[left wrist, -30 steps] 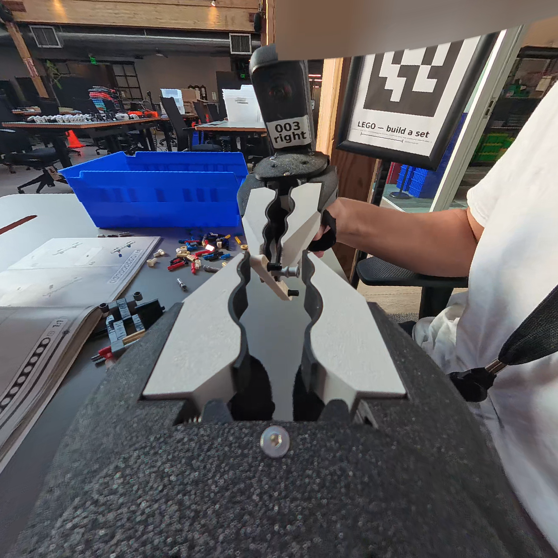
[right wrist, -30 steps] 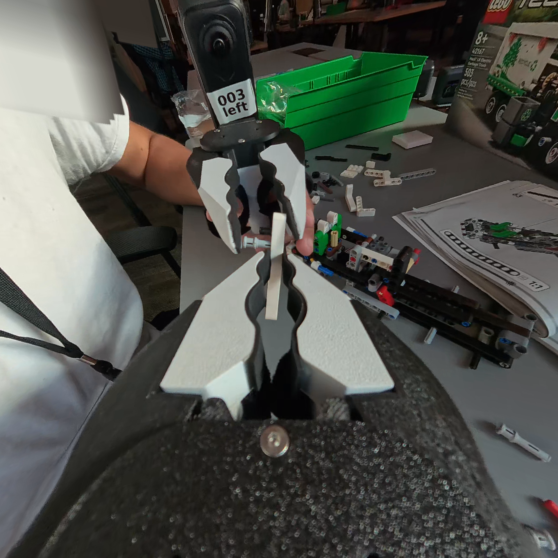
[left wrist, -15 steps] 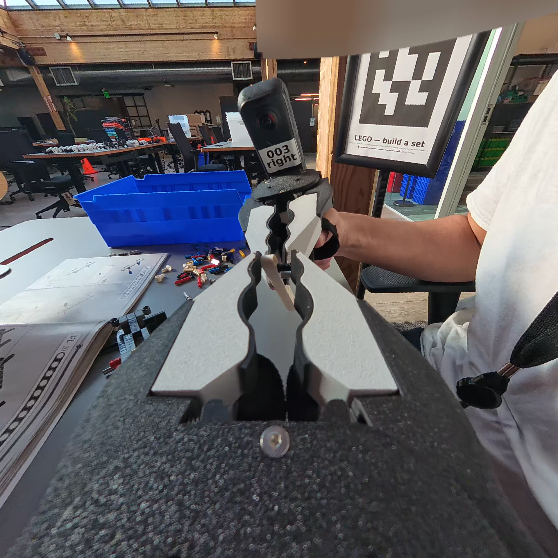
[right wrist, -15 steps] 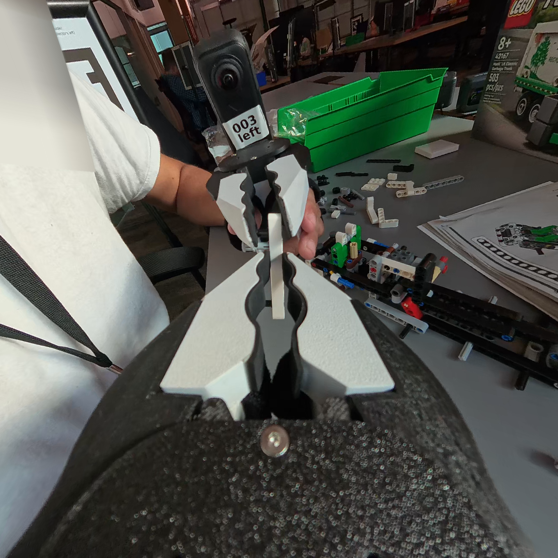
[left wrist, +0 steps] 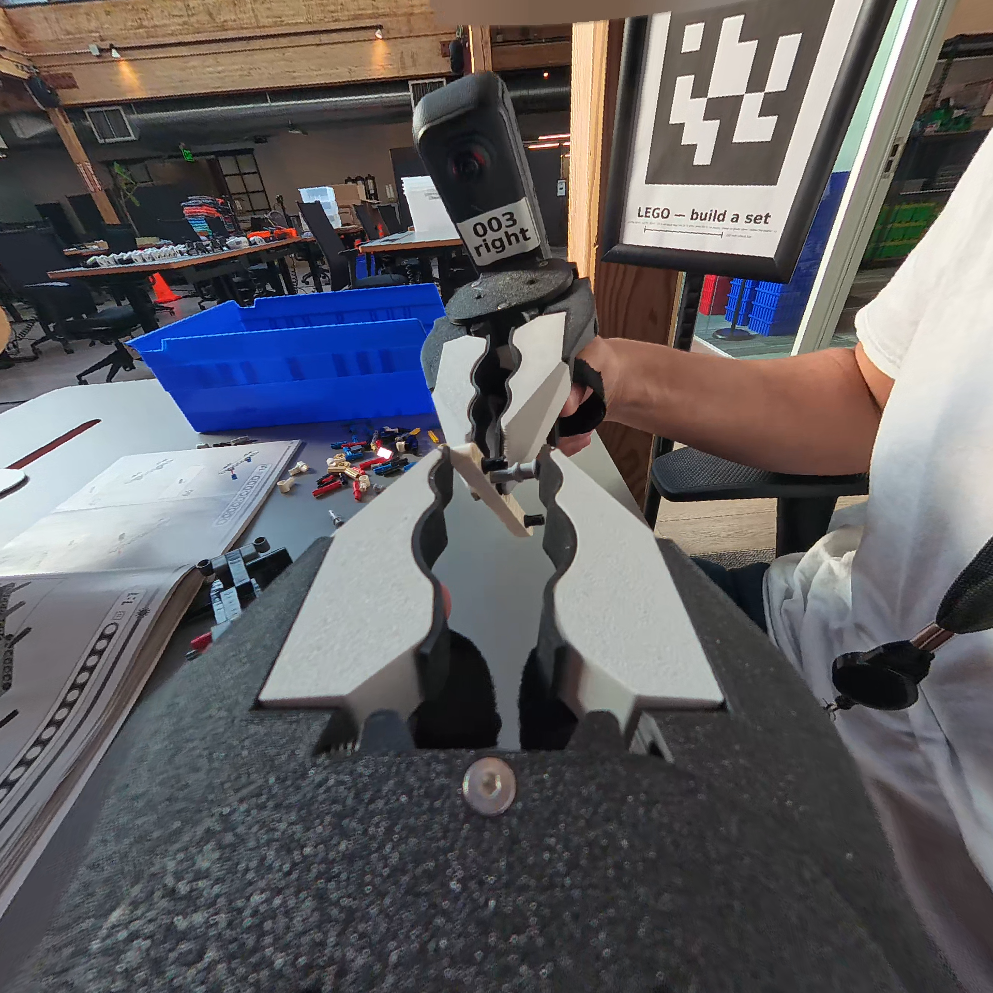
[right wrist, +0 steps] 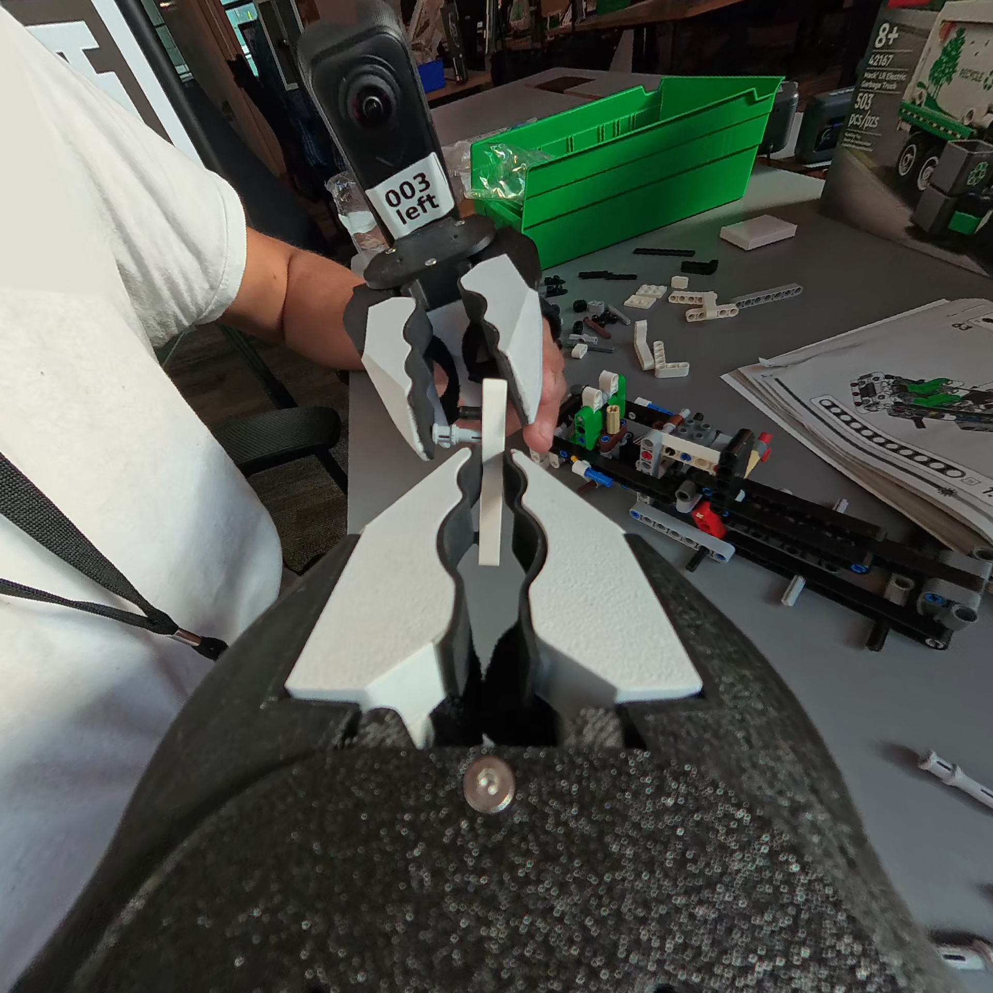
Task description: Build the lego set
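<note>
The two tools are held tip to tip above the near edge of the worktop [right wrist: 806, 688], each bare forearm reaching in from the side. The right hand-held gripper [right wrist: 491, 457] is clamped on a white flat beam [right wrist: 491, 483], which is held upright between its fingers. The left hand-held gripper [left wrist: 494, 473] is spread well apart, the beam [left wrist: 497, 497] slanting across the gap at its tips. A grey pin [right wrist: 454, 432] sticks out of the beam's side and is seen against the tip of one left finger [right wrist: 397, 387]; whether it is touched cannot be told. The partly built chassis [right wrist: 752, 494] lies on the worktop to the right of both tools, between them and the instruction booklet [right wrist: 886, 419]. Loose coloured pieces [left wrist: 365, 467] lie in front of the blue bin [left wrist: 290, 365].
</note>
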`<state>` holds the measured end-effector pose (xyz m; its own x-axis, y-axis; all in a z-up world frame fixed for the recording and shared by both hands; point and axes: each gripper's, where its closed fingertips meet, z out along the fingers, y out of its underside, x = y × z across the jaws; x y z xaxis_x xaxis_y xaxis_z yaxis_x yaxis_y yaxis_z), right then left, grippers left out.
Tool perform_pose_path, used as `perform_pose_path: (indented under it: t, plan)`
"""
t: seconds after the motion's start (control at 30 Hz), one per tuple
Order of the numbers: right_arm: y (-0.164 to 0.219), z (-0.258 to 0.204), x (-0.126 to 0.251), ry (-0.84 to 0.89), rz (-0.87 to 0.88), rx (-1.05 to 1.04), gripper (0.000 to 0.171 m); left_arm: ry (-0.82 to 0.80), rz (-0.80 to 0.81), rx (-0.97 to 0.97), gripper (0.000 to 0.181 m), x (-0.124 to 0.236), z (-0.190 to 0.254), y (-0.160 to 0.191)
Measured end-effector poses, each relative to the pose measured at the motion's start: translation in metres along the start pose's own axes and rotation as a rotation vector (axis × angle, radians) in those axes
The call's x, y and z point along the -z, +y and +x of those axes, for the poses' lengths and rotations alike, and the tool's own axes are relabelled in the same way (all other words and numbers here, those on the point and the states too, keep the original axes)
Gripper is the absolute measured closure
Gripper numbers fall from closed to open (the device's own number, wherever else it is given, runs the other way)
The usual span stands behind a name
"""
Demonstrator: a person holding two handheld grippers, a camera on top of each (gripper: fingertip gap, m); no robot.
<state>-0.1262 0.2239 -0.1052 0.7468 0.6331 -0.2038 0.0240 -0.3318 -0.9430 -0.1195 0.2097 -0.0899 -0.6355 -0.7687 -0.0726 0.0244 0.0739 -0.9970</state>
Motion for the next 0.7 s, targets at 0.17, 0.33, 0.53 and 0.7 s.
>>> perform_pose_path:
  t: [0.17,0.33,0.53,0.7]
  plan:
    - [-0.003,-0.001,-0.001,0.003,0.009,-0.003,0.165,0.016,0.042,0.038,0.153,0.001,0.000,-0.004]
    - [-0.007,-0.005,-0.001,-0.061,0.064,-0.083,0.165,0.026,0.074,0.055,0.153,0.002,0.002,-0.009]
    - [-0.005,-0.008,-0.005,-0.060,0.087,-0.057,0.141,-0.020,0.115,0.091,0.153,0.006,-0.010,-0.014]
    - [0.001,-0.004,-0.016,-0.009,0.078,-0.029,0.155,0.002,0.127,0.114,0.152,0.005,-0.007,-0.013]
